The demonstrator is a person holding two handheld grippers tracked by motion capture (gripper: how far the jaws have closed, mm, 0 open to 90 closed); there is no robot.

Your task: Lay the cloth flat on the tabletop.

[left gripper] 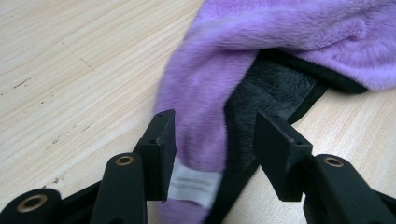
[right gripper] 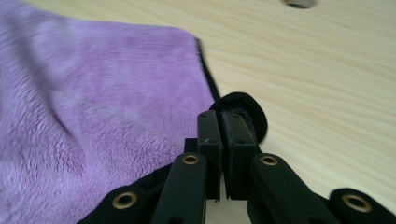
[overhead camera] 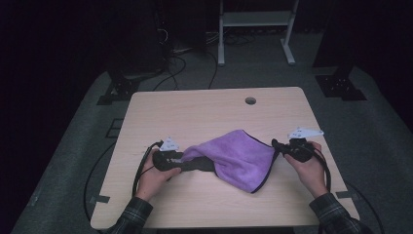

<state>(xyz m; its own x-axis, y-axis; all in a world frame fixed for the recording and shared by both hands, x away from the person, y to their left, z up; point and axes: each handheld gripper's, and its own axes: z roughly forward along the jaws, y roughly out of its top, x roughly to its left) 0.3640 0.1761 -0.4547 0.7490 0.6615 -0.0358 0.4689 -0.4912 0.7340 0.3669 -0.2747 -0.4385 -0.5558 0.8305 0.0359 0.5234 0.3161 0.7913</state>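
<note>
A purple fleece cloth (overhead camera: 234,156) with a black back and black trim lies bunched on the wooden table (overhead camera: 195,112). Its left end narrows and runs between the jaws of my left gripper (overhead camera: 204,165). In the left gripper view the cloth (left gripper: 280,42) and its white label (left gripper: 194,184) sit between the jaws of the left gripper (left gripper: 217,119), which stand well apart and do not pinch it. My right gripper (overhead camera: 275,144) is at the cloth's right corner. The right gripper view has this gripper (right gripper: 219,114) shut on the black trim of the cloth (right gripper: 93,102), a fold of which curls past the tips.
A round cable hole (overhead camera: 250,101) is in the table near its far edge. Black cables trail off the left side of the table (overhead camera: 141,168). A white frame (overhead camera: 255,19) stands on the floor beyond. The table's front edge is near the person's sleeves.
</note>
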